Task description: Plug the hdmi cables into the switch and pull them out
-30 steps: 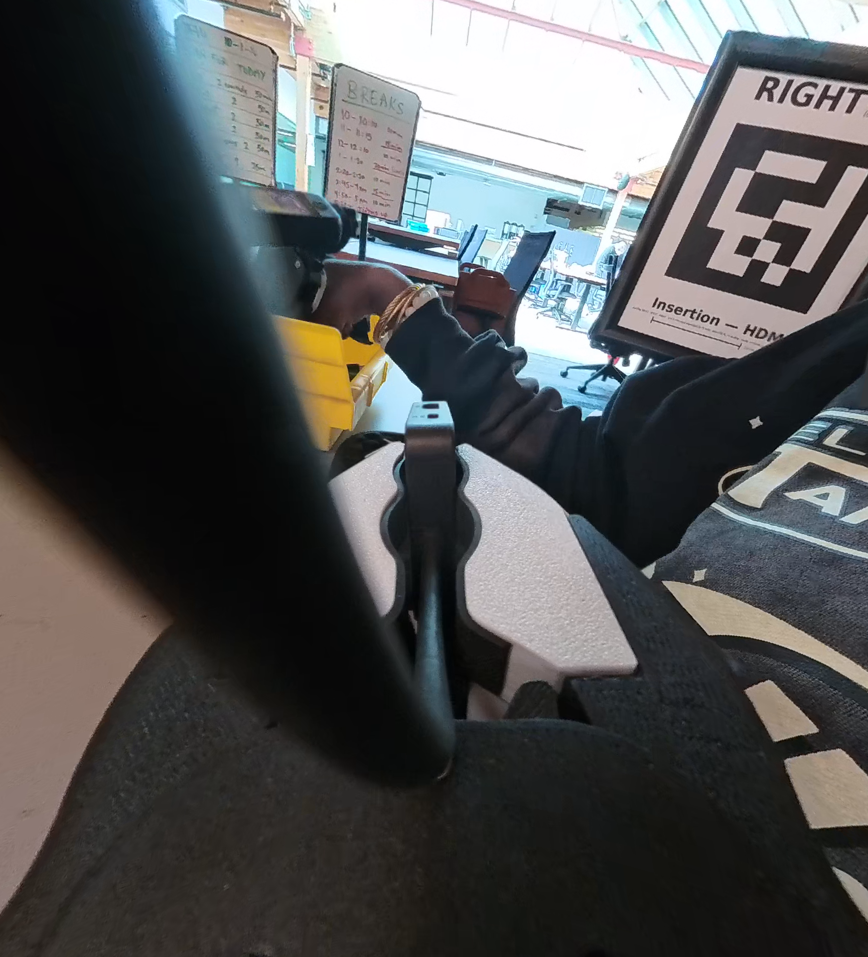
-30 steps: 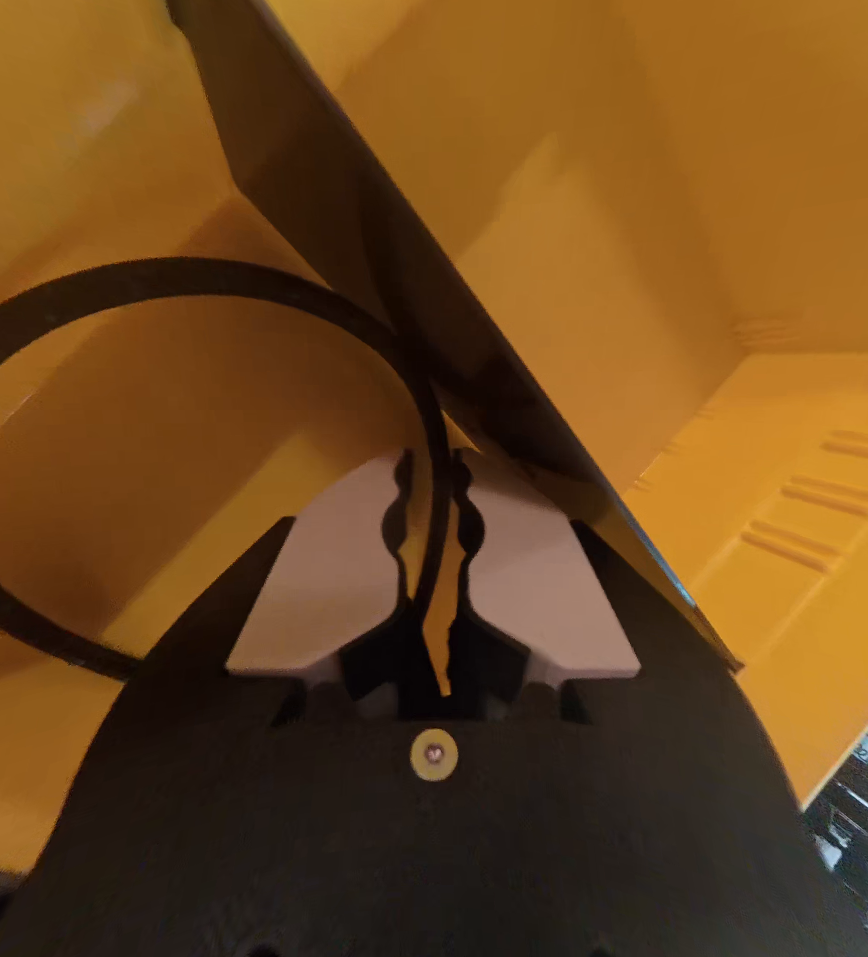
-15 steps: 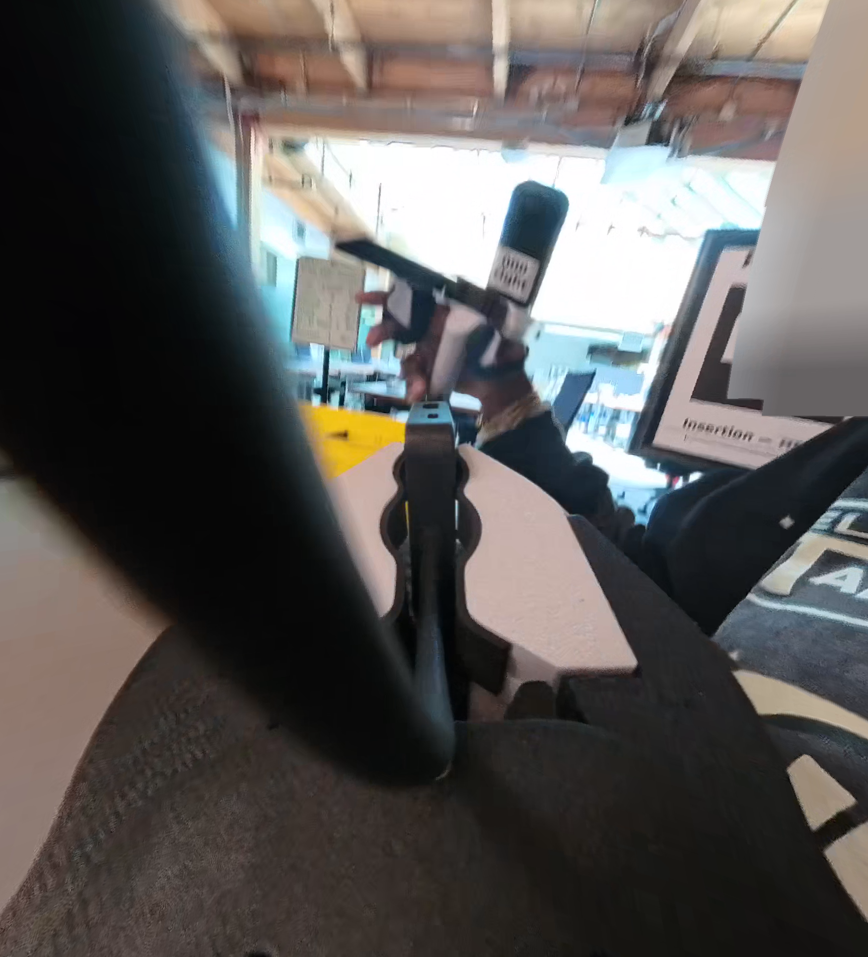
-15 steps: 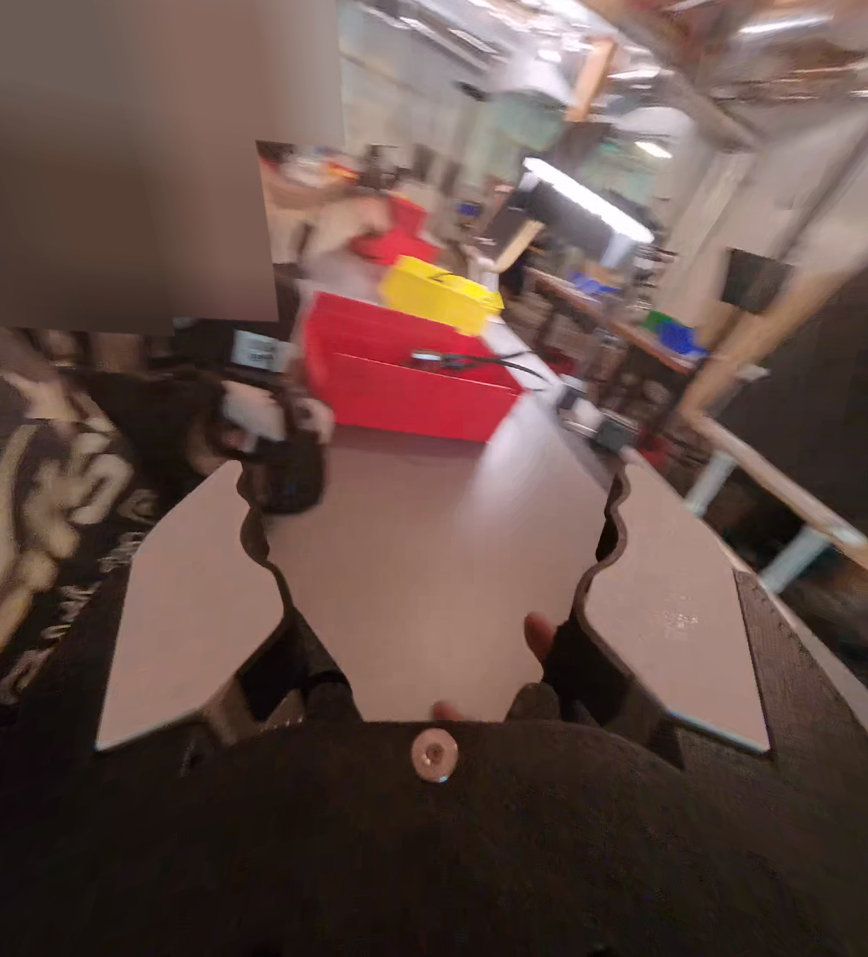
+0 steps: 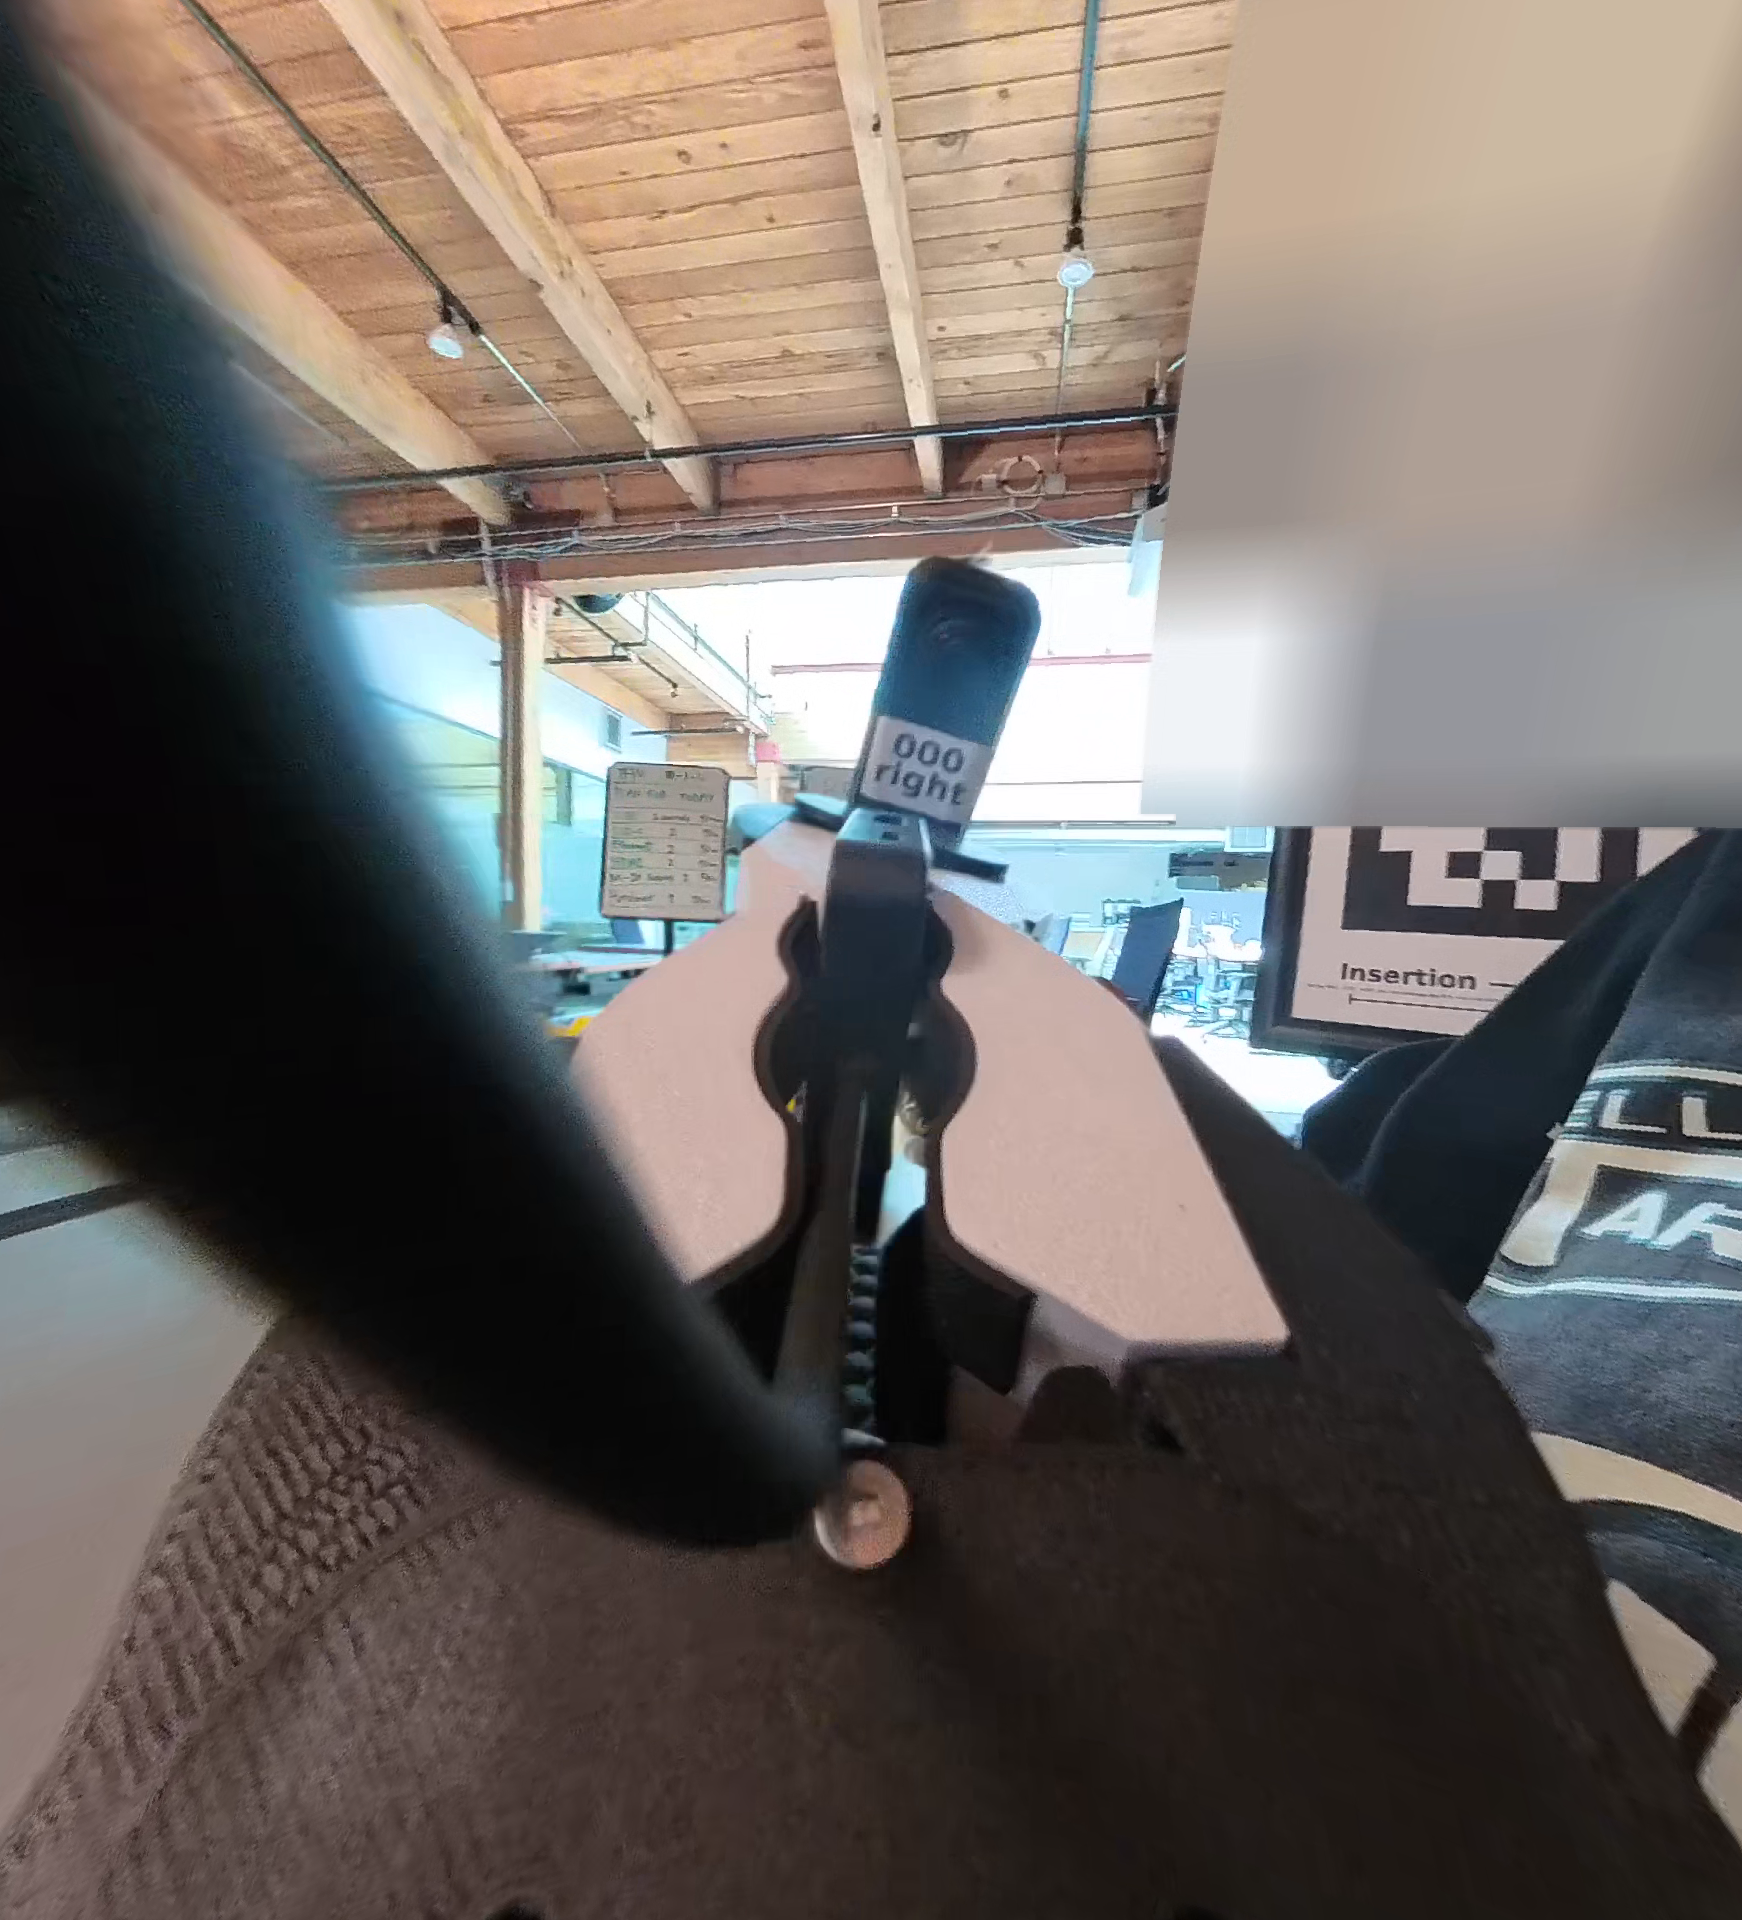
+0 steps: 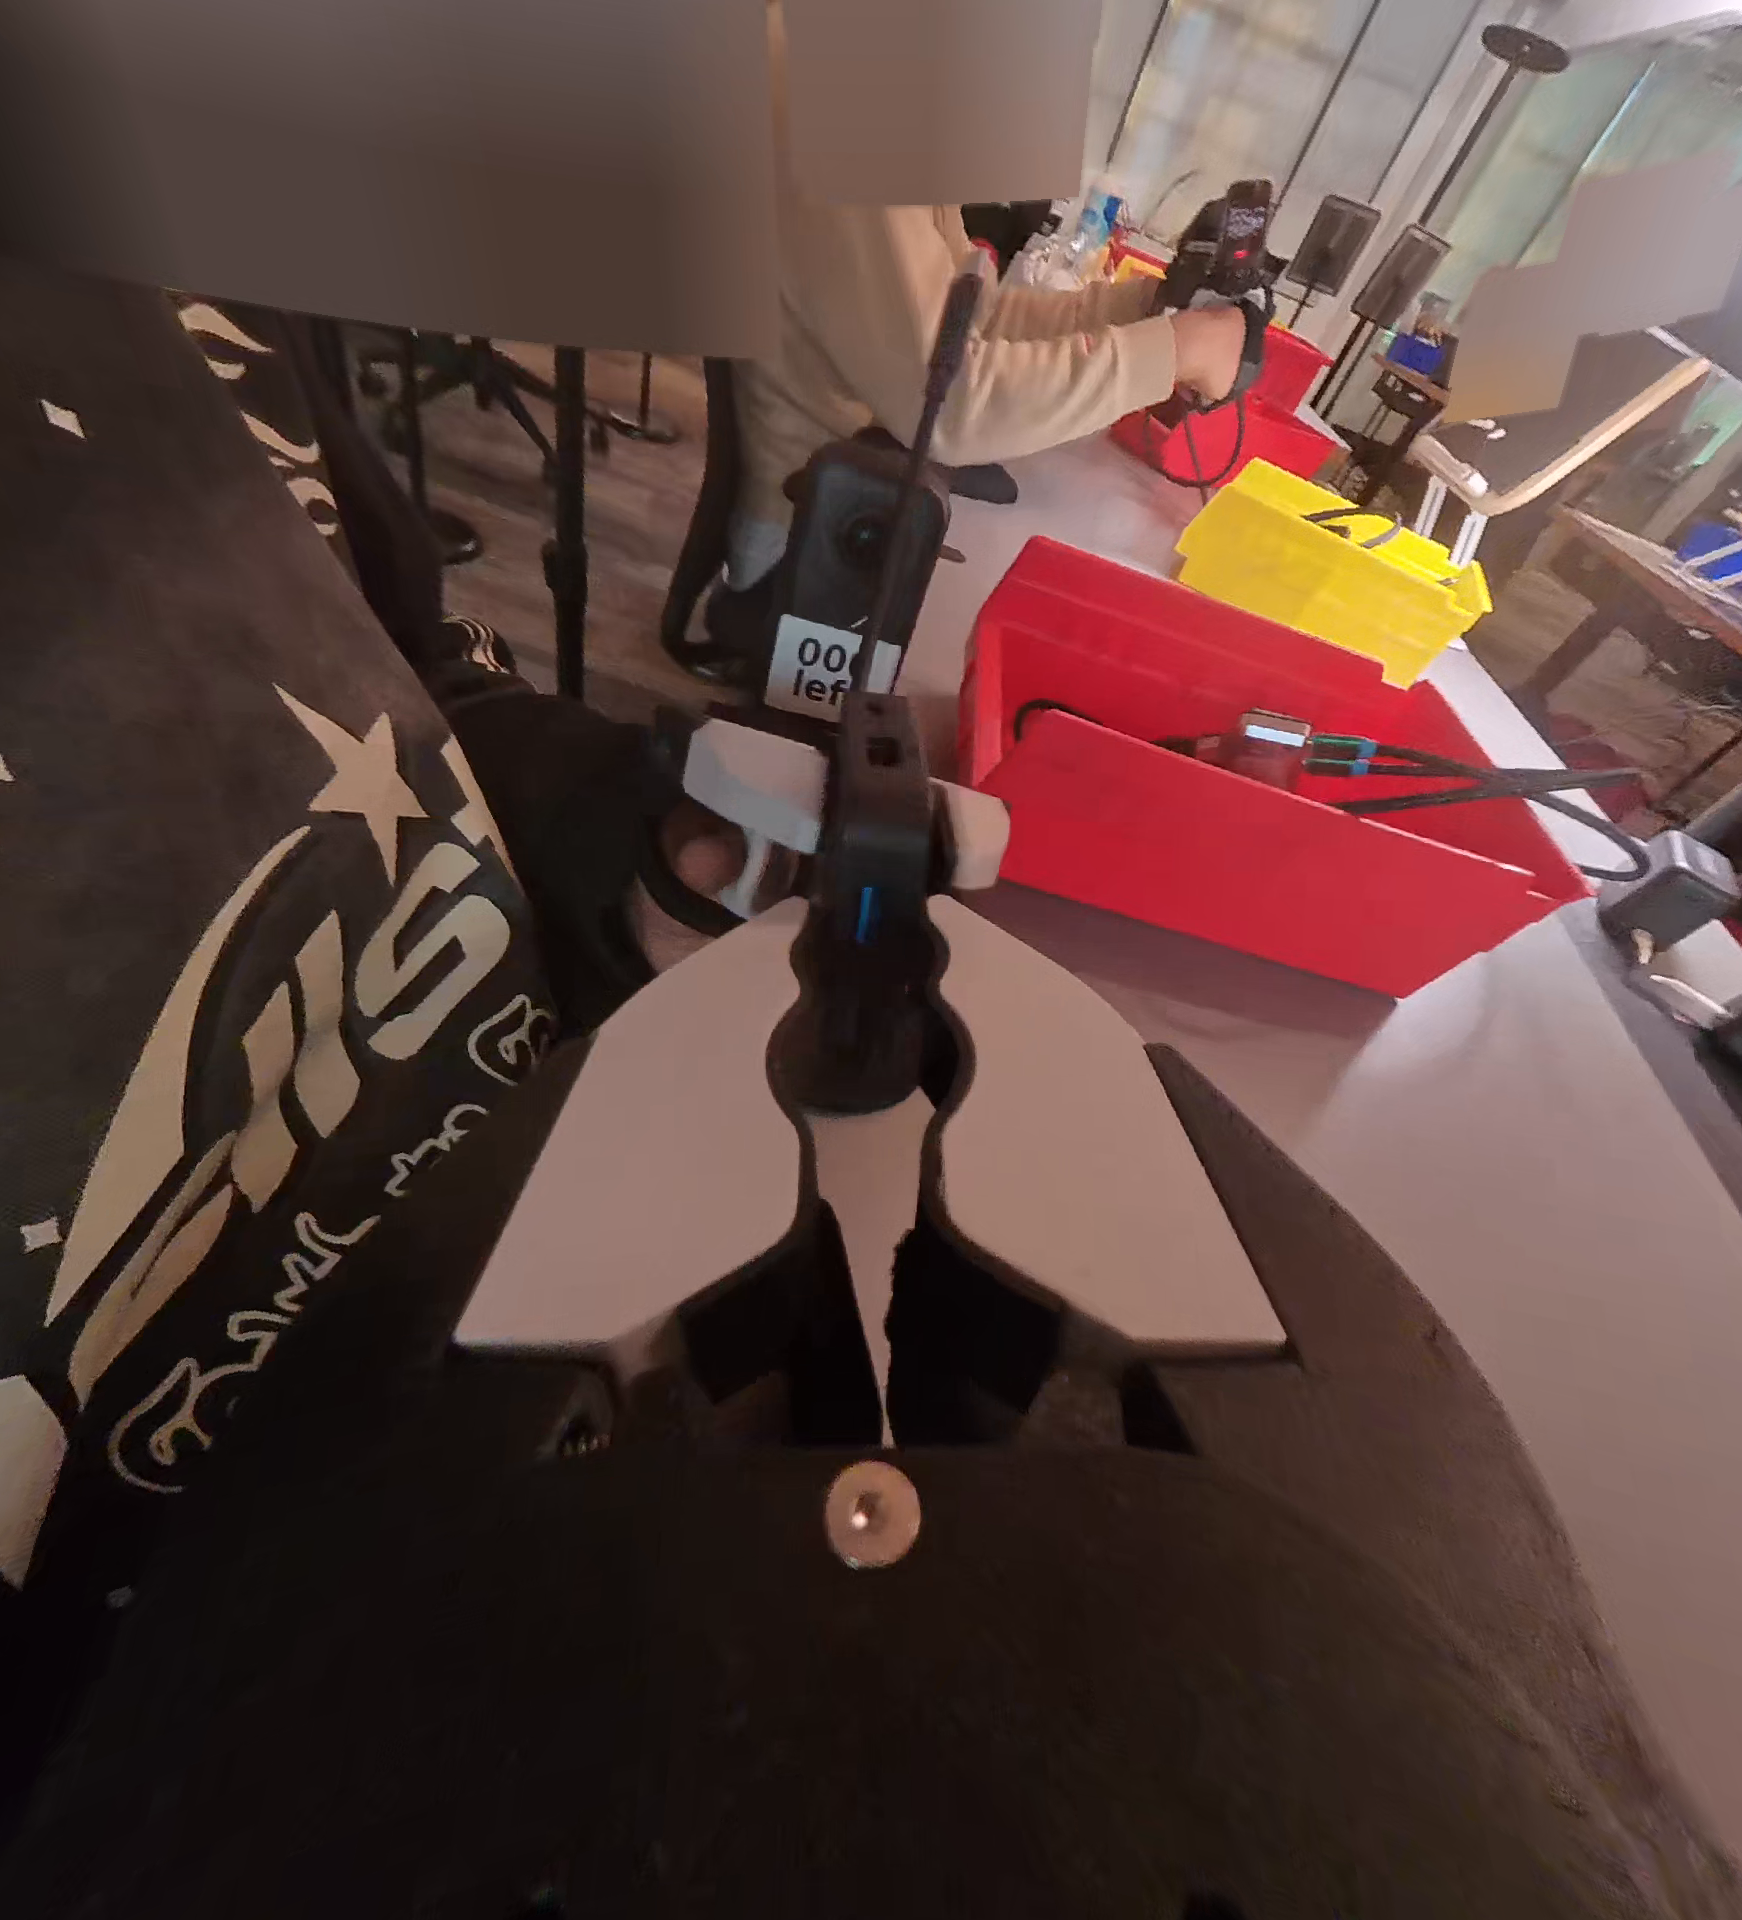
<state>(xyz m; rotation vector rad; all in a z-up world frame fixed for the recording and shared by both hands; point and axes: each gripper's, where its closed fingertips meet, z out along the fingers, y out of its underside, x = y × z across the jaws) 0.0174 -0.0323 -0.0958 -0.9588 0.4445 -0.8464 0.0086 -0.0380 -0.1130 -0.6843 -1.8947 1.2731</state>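
My left gripper (image 5: 872,935) is shut on a black HDMI connector block (image 5: 872,904). The connector's black cable (image 5: 275,831) sweeps off blurred, close past the camera on the left. My right gripper (image 6: 872,997) faces the left one and is shut on the other end of the same black block (image 6: 872,862), which shows a blue insert. The left gripper's white fingers (image 6: 753,800) clamp the block just beyond. A thin cable (image 6: 924,436) rises from there. I cannot tell plug from switch. The right gripper's camera (image 5: 955,665) stands behind the block.
A red bin (image 6: 1210,862) with cables and a small device sits on the grey table (image 6: 1469,1299), with a yellow bin (image 6: 1334,561) behind it. Small grey boxes (image 6: 1667,894) lie at the right edge. A dark printed shirt (image 6: 223,831) is close on the left. Another person's beige sleeve (image 6: 1054,353) reaches over far bins.
My right gripper let go of a cable in the yellow bin, came out open, turned towards the left gripper and shut on the connector block. My left gripper tilted upward, still shut.
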